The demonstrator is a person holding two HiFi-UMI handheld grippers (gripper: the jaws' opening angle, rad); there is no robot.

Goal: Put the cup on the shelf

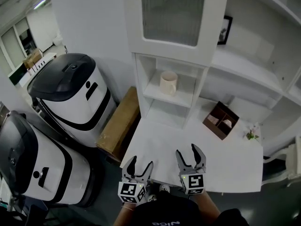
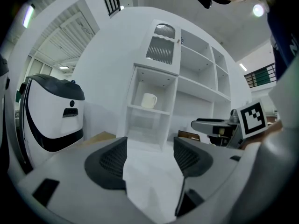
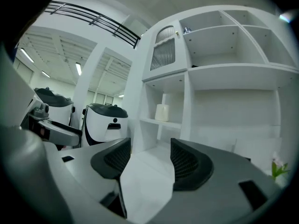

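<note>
Desk-side notes.

- The cup (image 1: 168, 83), cream-coloured, stands upright on the shelf (image 1: 184, 94). It is in the narrow open bay under the ribbed-glass cabinet door (image 1: 171, 13). It sits towards the left of that board, and nothing touches it.
- The left claw (image 1: 138, 169) hangs at the near edge of the white desk (image 1: 225, 164), at the front left corner. Its jaws are spread apart, with only bare desk surface showing between them. Its own camera sees the cup well ahead and higher up, roughly in line with the gap.
- The right claw (image 1: 189, 153) is just beside the left one and slightly further in over the desk. It is also released, with nothing between the jaws. From its camera the cup is far off, up and a little right of the gap.
- Both claws are well apart from the cup, and the lower bay and a stretch of desk lie between them and it.
- A brown divided box (image 1: 221, 120) sits on the desk to the right of the shelf unit. There may be something pale in one compartment, but it is too small to tell.
- A small plant sprig (image 1: 251, 134) is near the box.
- On the floor to the left are a cardboard box (image 1: 120, 124) and two white-and-black machines (image 1: 70, 91).
</note>
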